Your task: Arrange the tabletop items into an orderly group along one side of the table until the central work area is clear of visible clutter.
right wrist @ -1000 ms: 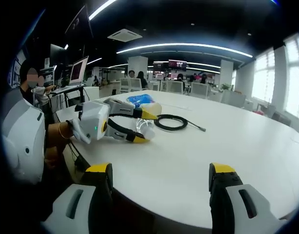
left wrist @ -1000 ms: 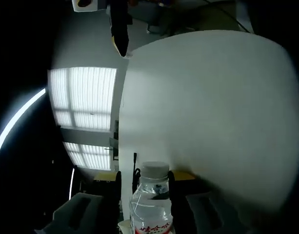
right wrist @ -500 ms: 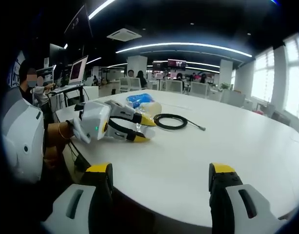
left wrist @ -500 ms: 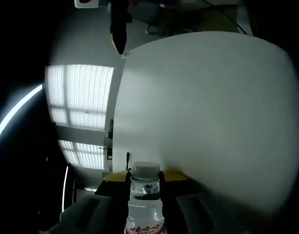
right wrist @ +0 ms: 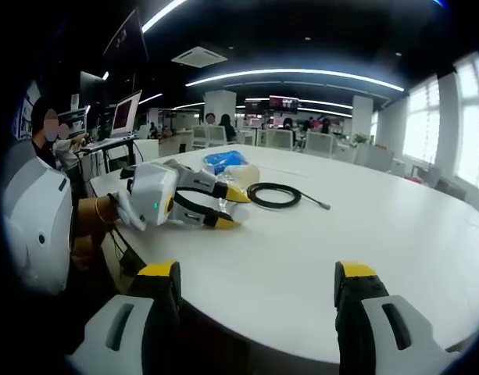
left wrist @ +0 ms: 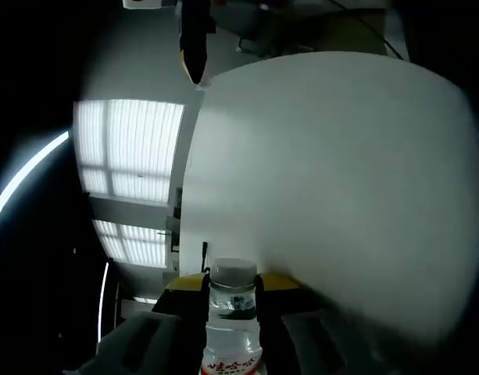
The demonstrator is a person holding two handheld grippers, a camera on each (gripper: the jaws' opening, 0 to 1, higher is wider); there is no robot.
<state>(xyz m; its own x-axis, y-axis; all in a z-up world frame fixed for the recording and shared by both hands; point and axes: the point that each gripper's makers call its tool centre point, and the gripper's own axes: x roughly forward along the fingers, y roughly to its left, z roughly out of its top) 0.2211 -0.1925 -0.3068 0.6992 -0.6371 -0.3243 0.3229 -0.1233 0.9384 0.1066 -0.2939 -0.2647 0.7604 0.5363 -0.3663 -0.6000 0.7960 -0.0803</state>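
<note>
Left gripper view: the left gripper (left wrist: 232, 293) is closed on a water bottle (left wrist: 231, 328), its 2 yellow-tipped jaws pressing the neck just below the white cap; the white table (left wrist: 333, 195) spreads ahead and to the right of the jaws, and windows lie to their left. This view is rolled strongly. Right gripper view: the right gripper (right wrist: 259, 285) stands open with nothing between its 2 jaws, over the near table edge. Ahead and to its left, the left gripper clasps the bottle low over the table, beside a blue bag (right wrist: 226, 159) and a coiled black cable (right wrist: 275, 194).

Judged step: setting the bottle into the group beside the bag. It should be lowered upright and released only once its base rests flat. The right gripper view alone gives bag, cable and table edge; the left gripper view alone gives the grip on the neck.
</note>
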